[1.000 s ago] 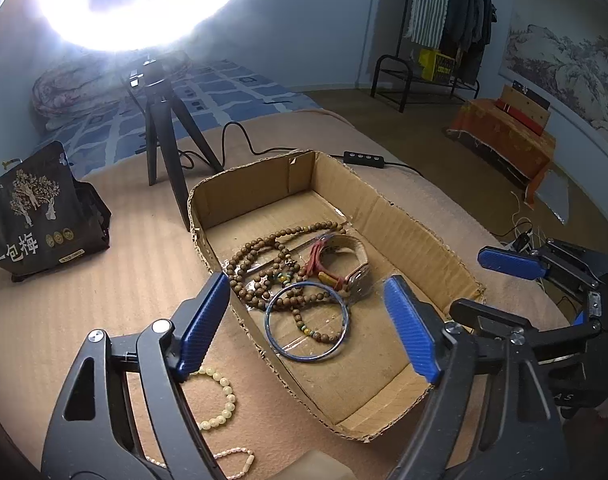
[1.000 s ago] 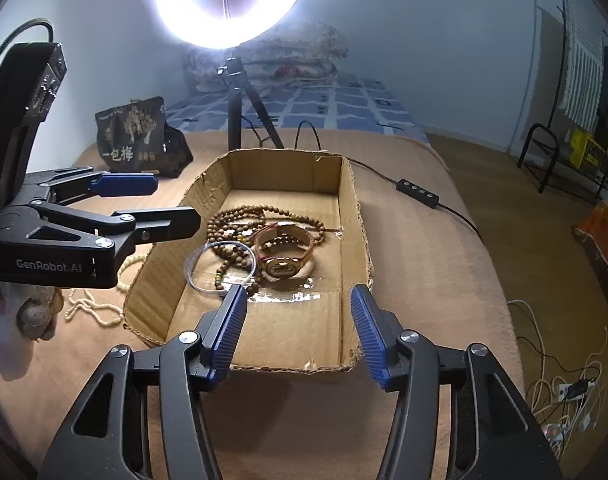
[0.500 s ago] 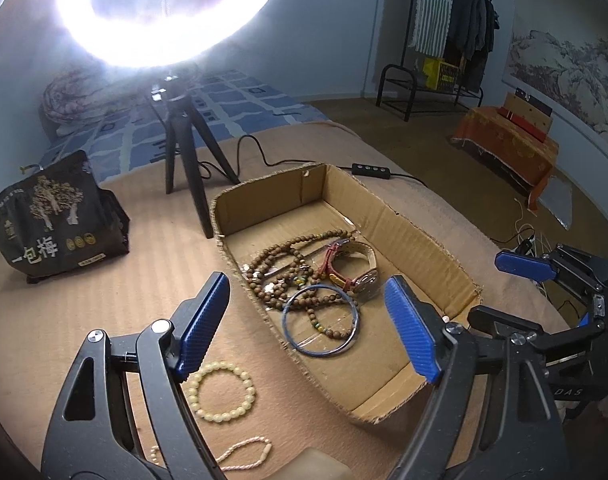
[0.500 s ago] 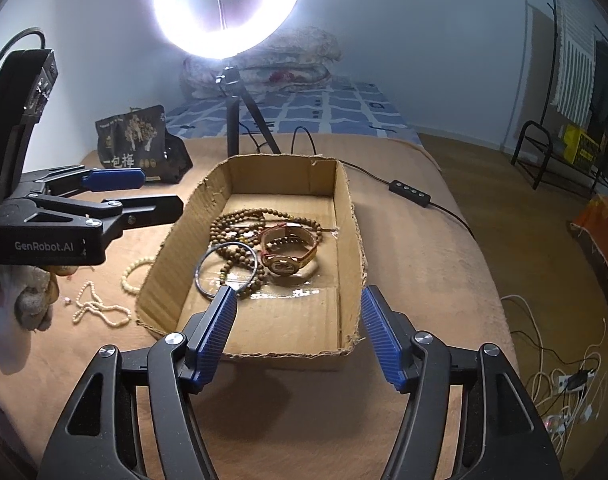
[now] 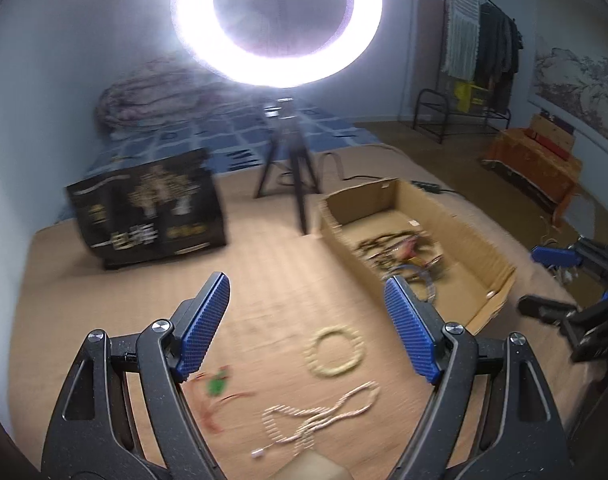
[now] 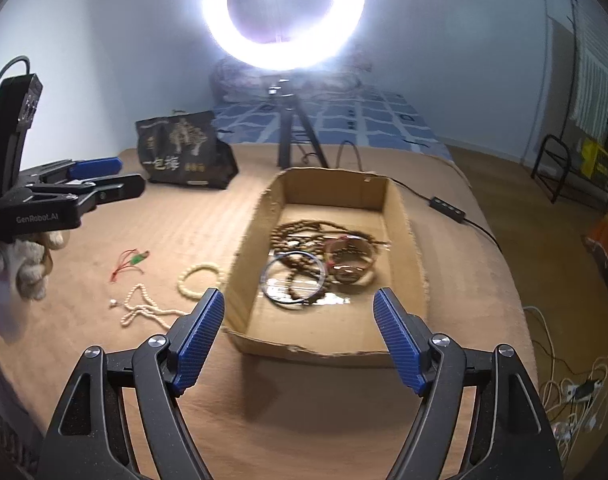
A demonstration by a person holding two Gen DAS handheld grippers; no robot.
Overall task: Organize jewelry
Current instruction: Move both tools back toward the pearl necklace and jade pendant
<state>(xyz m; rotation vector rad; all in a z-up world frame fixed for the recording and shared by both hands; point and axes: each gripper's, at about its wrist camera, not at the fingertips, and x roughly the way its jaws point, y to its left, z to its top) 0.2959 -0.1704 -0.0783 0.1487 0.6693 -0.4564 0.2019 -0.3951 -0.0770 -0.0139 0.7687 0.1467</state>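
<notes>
A tan bed [image 6: 343, 420] is carrying a cardboard box [image 6: 407, 256], cream bracelet [image 6: 202, 280], pearl necklace [image 6: 144, 312], black bag [image 6: 184, 156] and tripod [image 6: 292, 140].

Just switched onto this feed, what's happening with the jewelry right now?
A person holding two grippers is sorting jewelry into a cardboard box. The box already holds brown bead strands, a watch and a bangle. The right gripper hangs before the box; its jaws have just been opening, with nothing between them. The left gripper is open and empty, over the pieces still on the bed: a cream bracelet, a pearl necklace and a red-corded green charm.
</notes>
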